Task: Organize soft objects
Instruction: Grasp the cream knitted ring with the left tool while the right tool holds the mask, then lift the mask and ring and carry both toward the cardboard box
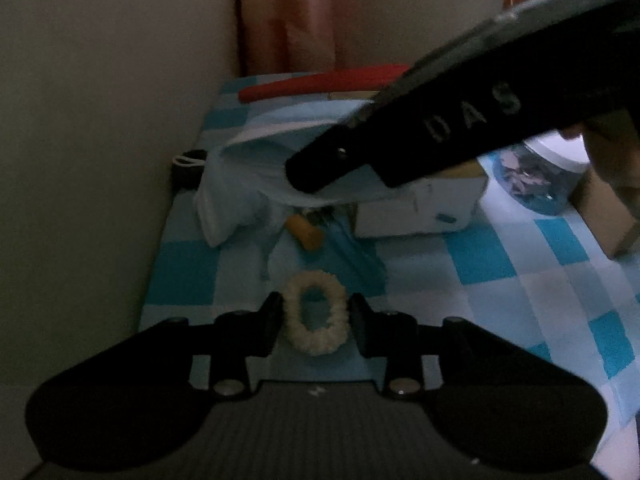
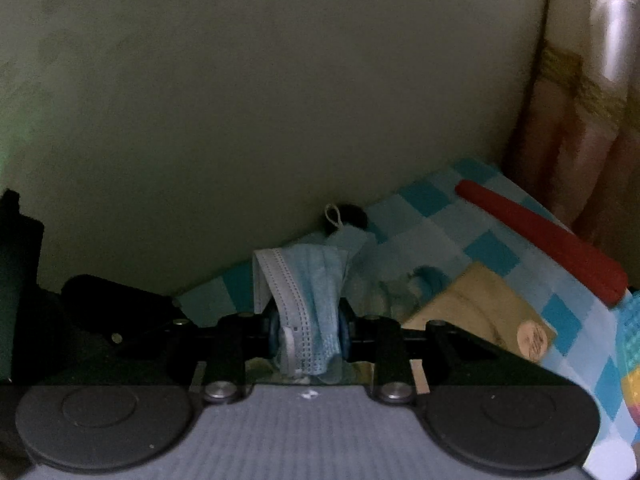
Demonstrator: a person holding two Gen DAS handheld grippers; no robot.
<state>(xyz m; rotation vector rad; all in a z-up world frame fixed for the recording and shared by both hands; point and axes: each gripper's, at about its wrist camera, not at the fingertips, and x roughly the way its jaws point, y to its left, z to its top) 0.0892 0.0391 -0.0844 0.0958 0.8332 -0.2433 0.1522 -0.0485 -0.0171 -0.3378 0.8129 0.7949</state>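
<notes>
A cream fluffy scrunchie (image 1: 315, 312) lies on the blue checked tablecloth (image 1: 500, 260). My left gripper (image 1: 315, 322) sits with a finger on each side of it, jaws touching or nearly touching it. My right gripper (image 2: 308, 330) is shut on a pale blue face mask (image 2: 308, 292), which hangs bunched between the pads. In the left wrist view the right gripper (image 1: 328, 172) comes in from the upper right and holds the mask (image 1: 240, 184) above the table near the wall.
A wall (image 1: 100, 120) runs along the left. A white box (image 1: 416, 208), a clear jar with a white lid (image 1: 544, 176), a red flat object (image 1: 320, 82), an orange item (image 1: 306, 232) and a cardboard piece (image 2: 476, 300) are on the table. A pink curtain (image 1: 288, 20) hangs behind.
</notes>
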